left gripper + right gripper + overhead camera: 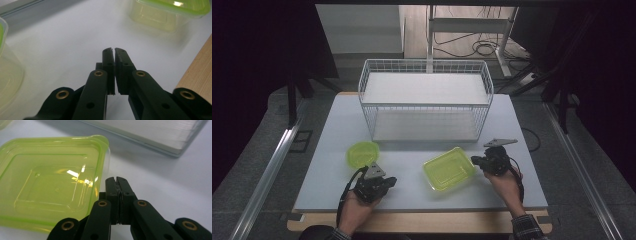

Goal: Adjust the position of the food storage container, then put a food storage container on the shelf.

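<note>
Two grippers wait by two green boxes.
The left gripper (373,184) and right gripper (492,161) are both pinched closed, holding nothing. The square lidded box (448,169) sits on the table (327,150) just beside the right one, easy to reach; the round box (362,153) sits near the wire basket (426,99).

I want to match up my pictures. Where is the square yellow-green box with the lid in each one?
High view: the square box sits right of centre on the table, just left of the right gripper.
Left gripper view: top right corner, beyond the shut jaws.
Right gripper view: fills the left half, beside the shut jaws.
Shared landmark: the white table under the box.
</note>
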{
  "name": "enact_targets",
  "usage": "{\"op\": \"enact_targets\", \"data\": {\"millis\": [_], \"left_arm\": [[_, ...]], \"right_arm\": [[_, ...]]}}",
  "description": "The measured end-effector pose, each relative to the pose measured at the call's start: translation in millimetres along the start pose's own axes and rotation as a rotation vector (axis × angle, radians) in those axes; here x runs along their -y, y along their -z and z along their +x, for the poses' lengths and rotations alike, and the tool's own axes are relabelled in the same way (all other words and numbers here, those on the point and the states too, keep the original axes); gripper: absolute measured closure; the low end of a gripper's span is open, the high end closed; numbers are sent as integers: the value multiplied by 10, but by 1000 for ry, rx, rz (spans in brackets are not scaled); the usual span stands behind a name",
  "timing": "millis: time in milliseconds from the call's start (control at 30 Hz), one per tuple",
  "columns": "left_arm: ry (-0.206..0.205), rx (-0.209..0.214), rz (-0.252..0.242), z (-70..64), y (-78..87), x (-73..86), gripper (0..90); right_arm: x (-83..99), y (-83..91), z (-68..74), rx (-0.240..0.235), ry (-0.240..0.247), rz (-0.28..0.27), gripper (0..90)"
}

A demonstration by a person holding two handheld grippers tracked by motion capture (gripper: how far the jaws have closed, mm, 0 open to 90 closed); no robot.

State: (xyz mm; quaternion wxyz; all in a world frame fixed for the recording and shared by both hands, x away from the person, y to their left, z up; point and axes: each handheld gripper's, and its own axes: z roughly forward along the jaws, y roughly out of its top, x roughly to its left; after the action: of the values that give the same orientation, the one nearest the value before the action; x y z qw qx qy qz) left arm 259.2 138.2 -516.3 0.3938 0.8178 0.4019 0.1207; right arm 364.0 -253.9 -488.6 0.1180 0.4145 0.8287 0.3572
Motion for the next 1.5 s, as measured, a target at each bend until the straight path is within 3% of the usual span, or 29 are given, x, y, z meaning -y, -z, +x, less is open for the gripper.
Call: {"op": "enact_targets", "data": {"millis": [500,700,833,867,900,933,1000,1067,1133,1167,1267,1500], "left_arm": [[1,-5,-7,51,90,24,850],[-17,-21,-10,46,132,58,776],[-42,-54,-14,18,155,86,616],[-45,-60,-11,9,159,94,576],[-50,-67,-9,-1,161,104,576],[-54,-77,-4,-13,164,117,501],[-60,-88,0,-27,171,141,473],[-62,-93,-3,-36,178,165,321],[-59,-92,-1,-38,182,207,271],[-46,-101,4,-42,182,230,149],[-41,-112,22,-50,200,289,102],[-41,-132,-9,-48,230,357,16]], "right_arm": [[40,-95,497,-107,100,24,877],[73,7,537,-66,151,11,845],[119,137,502,-56,140,-38,746],[138,185,497,-51,128,-61,669],[138,185,497,-51,128,-61,669],[166,221,505,-47,126,-78,575],[177,230,508,-45,129,-82,538],[231,245,518,-30,139,-92,377],[253,248,518,-30,141,-92,335],[301,243,509,-44,117,-95,260],[332,244,493,-63,99,-91,214],[361,199,463,-93,63,-79,84]]}}
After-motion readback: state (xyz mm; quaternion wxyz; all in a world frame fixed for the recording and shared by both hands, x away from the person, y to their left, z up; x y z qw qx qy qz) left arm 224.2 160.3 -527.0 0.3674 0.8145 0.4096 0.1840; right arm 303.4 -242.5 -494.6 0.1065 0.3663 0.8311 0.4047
